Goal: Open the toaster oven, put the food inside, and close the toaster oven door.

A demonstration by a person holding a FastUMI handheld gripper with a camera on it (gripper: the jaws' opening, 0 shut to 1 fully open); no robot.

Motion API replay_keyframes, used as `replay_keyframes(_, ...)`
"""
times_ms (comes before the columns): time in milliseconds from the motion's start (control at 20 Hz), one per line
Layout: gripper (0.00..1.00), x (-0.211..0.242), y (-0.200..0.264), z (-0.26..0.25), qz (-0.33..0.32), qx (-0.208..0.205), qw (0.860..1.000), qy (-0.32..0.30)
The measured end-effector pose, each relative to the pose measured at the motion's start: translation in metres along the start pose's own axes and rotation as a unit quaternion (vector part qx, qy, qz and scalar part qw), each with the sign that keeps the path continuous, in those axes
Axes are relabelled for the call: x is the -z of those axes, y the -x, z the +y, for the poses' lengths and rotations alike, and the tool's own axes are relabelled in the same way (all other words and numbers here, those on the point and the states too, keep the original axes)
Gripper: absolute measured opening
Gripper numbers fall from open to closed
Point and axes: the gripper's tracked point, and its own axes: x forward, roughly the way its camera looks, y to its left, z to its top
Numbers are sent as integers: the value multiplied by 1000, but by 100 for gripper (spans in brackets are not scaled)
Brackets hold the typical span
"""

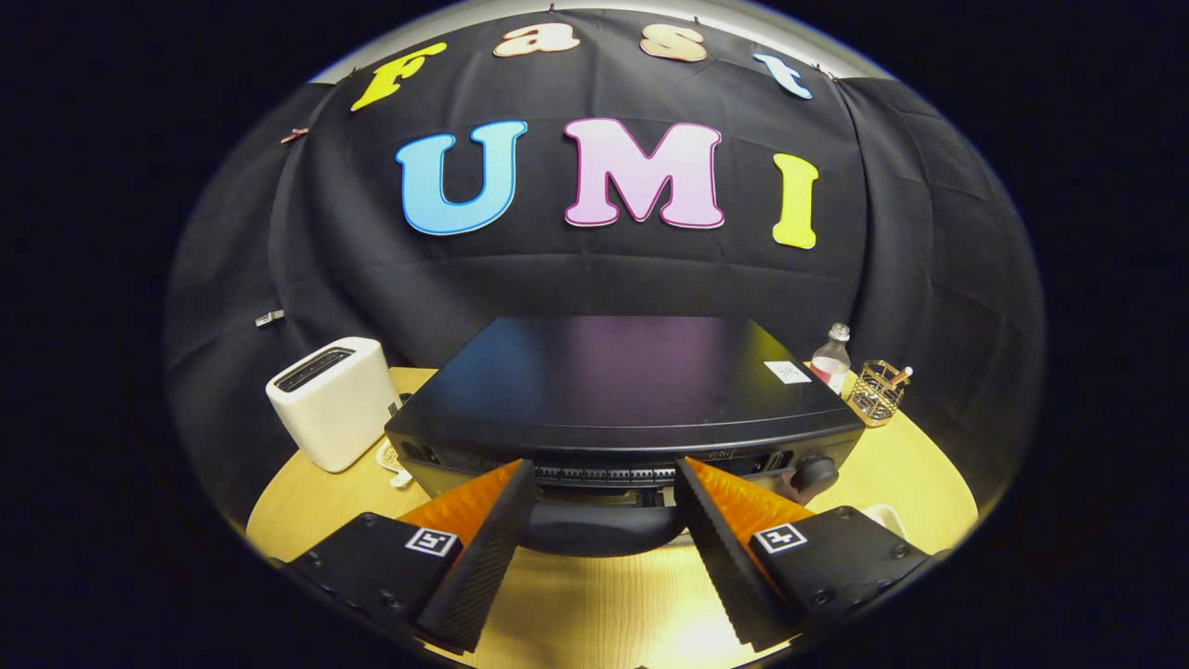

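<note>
The jaws [604,483] stand wide open, holding nothing, flanking one toaster oven [618,400] handle [604,530]; one white toaster [334,413] sits beside.

black oven, white toaster, yellow wood table

toaster oven [618,390] just ahead of the gripper [604,483] fingers is glossy black with a small white sticker [788,372]. pale yellow wood-grain table [594,604], white toaster [334,413] off left, gold wire basket [878,392] off right.
</note>
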Motion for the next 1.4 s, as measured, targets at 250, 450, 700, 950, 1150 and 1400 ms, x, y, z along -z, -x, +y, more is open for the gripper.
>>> replay_keyframes(250, 100, 17, 19, -1, 1, -1, 1000, -1)
replay_keyframes(450, 99, 34, 35, -1, 10, -5, 1000, -3)
replay_keyframes(700, 99, 59, 53, 0, 23, -17, 1000, 7)
replay_keyframes(950, 99, 85, 66, 1, 42, -26, 998, 42)
replay_keyframes(1150, 99, 104, 71, -1, 61, -37, 996, 52)
replay_keyframes(1400, 98, 156, 73, -3, 125, -59, 989, 60)
